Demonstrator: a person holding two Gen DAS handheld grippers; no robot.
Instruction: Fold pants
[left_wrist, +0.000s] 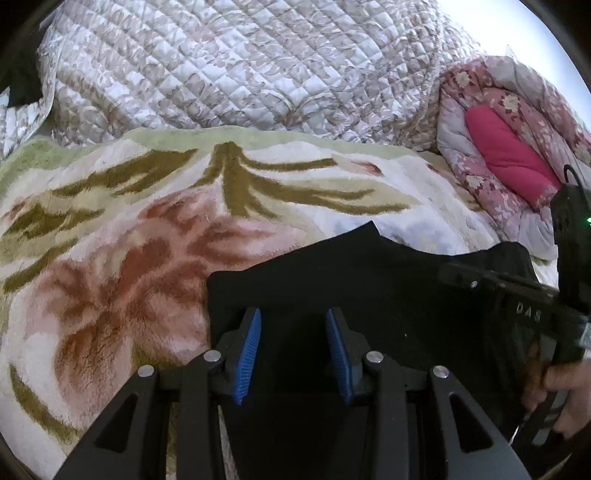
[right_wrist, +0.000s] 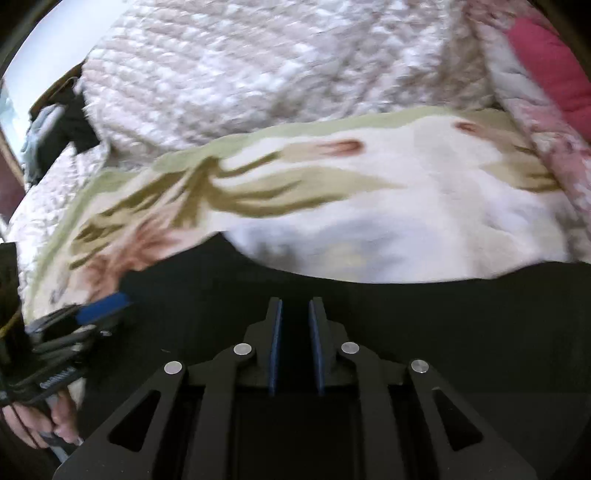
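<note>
While both my grippers hover over black pants (left_wrist: 369, 280) on the floral blanket (left_wrist: 110, 229), the left gripper (left_wrist: 293, 325) gapes empty and the right gripper (right_wrist: 295, 314) stands narrowly parted; pinching both corners evenly should keep the fold square, quilt (left_wrist: 221, 66) beyond.

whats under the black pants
The black pants lie on a plush floral blanket, which shows all around their far edge. Beyond it lies a quilted bedspread. Whatever the pants cover directly, and anything between their layers, is hidden.
</note>
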